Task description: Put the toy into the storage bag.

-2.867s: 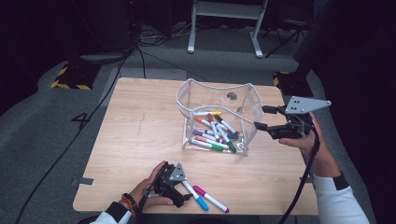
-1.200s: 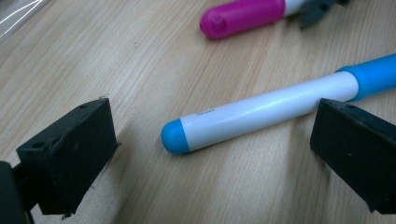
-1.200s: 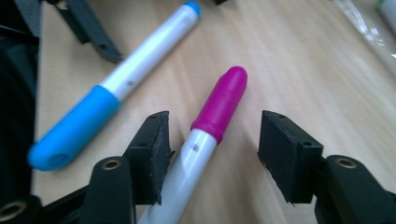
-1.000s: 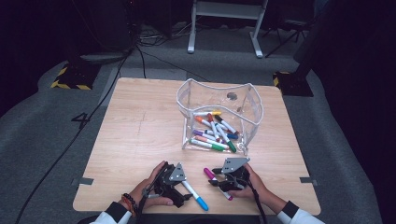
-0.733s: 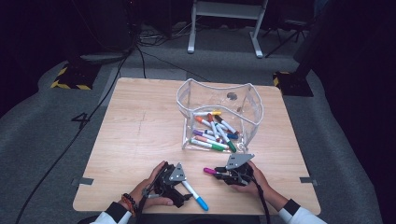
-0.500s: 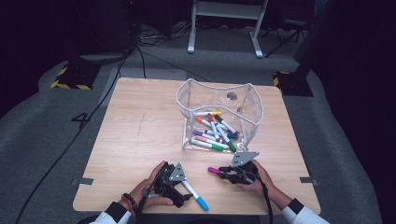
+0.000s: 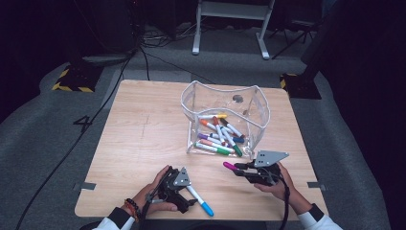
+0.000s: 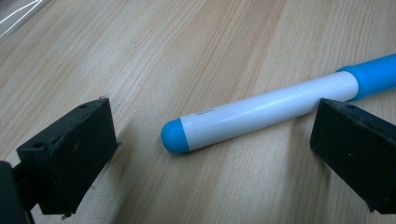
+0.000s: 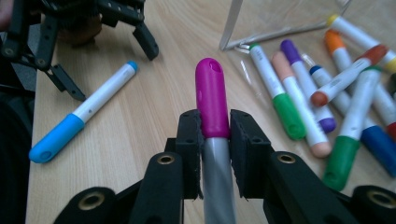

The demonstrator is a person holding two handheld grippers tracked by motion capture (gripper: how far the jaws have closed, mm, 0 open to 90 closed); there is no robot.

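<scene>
Right gripper view shows our magenta marker point(image 9: 212, 100) clenched in our right claw point(image 9: 214, 135), raised off the desk point(image 9: 140, 121). Our left claw point(image 8: 205, 154) rests open astride the blue marker point(image 8: 261, 112), pads clear.

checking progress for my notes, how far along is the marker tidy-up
Mostly done: many markers already lie in the clear bin. In hand: the right gripper is shut on the magenta marker, beside the bin. Left: the blue marker lies on the table, between the open jaws of the left gripper, not gripped.
</scene>
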